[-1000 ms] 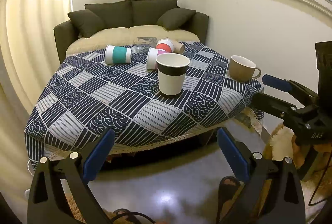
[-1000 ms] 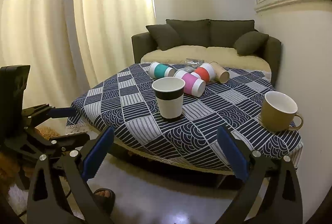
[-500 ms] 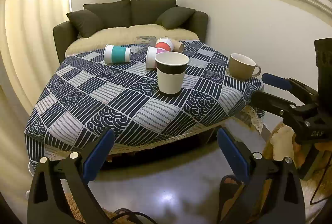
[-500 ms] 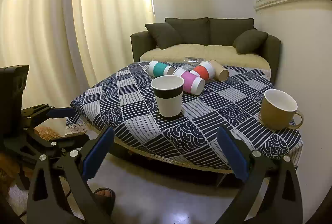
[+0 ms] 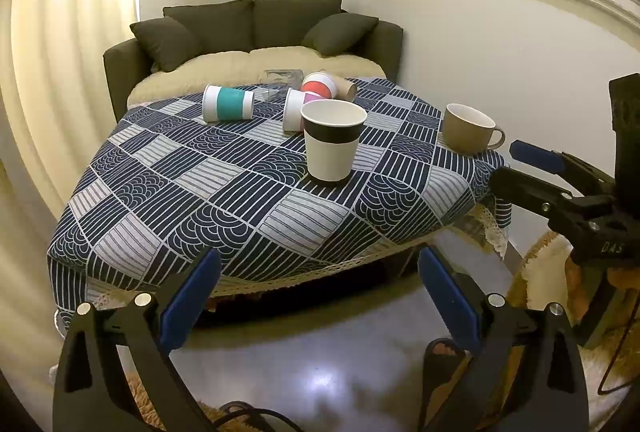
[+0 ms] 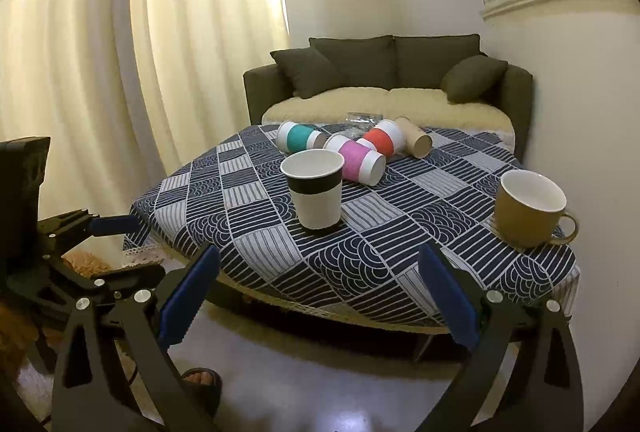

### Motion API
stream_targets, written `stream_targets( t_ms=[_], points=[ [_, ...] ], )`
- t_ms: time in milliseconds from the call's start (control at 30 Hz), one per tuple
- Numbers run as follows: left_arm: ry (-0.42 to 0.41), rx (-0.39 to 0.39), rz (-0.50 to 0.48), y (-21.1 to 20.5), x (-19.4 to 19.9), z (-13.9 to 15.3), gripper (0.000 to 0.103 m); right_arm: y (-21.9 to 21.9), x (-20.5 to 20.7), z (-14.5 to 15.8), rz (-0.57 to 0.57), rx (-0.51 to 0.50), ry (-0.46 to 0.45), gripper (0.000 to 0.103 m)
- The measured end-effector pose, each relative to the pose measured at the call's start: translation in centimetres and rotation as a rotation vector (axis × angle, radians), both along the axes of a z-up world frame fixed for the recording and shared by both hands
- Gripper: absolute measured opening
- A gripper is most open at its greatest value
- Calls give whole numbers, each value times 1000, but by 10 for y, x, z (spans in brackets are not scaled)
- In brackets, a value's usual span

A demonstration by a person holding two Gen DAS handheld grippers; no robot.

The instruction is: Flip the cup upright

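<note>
A white paper cup with a black band (image 5: 333,141) stands upright mid-table; it also shows in the right wrist view (image 6: 315,193). Behind it lie cups on their sides: teal-banded (image 5: 228,103) (image 6: 299,137), pink-banded (image 5: 297,107) (image 6: 356,162), red-banded (image 5: 319,86) (image 6: 385,137) and a plain brown one (image 6: 415,141). My left gripper (image 5: 318,298) is open and empty, off the table's near edge. My right gripper (image 6: 318,298) is open and empty, also short of the table edge.
A tan mug (image 5: 469,128) (image 6: 530,208) stands upright near the table's right edge. The patterned tablecloth (image 5: 224,200) covers the table. A dark sofa (image 5: 256,32) stands behind, curtains (image 6: 120,52) at left. A clear plastic item (image 5: 282,77) lies at the far edge.
Both grippers have drifted slightly, so the table sits a little differently in each view. No cup has moved and both grippers stay open.
</note>
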State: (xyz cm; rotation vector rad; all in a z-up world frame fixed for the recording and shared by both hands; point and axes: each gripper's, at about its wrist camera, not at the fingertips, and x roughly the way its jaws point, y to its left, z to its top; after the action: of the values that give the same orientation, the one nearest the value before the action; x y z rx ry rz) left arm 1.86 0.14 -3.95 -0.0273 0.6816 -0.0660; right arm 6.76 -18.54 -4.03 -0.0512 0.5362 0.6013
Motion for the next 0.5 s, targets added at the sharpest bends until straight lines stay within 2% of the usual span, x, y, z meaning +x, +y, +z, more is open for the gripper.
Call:
stream_targets(
  t_ms=[500],
  points=[
    [1, 0, -3, 0, 0, 0, 96, 2, -1, -1, 9, -12, 2, 98]
  ],
)
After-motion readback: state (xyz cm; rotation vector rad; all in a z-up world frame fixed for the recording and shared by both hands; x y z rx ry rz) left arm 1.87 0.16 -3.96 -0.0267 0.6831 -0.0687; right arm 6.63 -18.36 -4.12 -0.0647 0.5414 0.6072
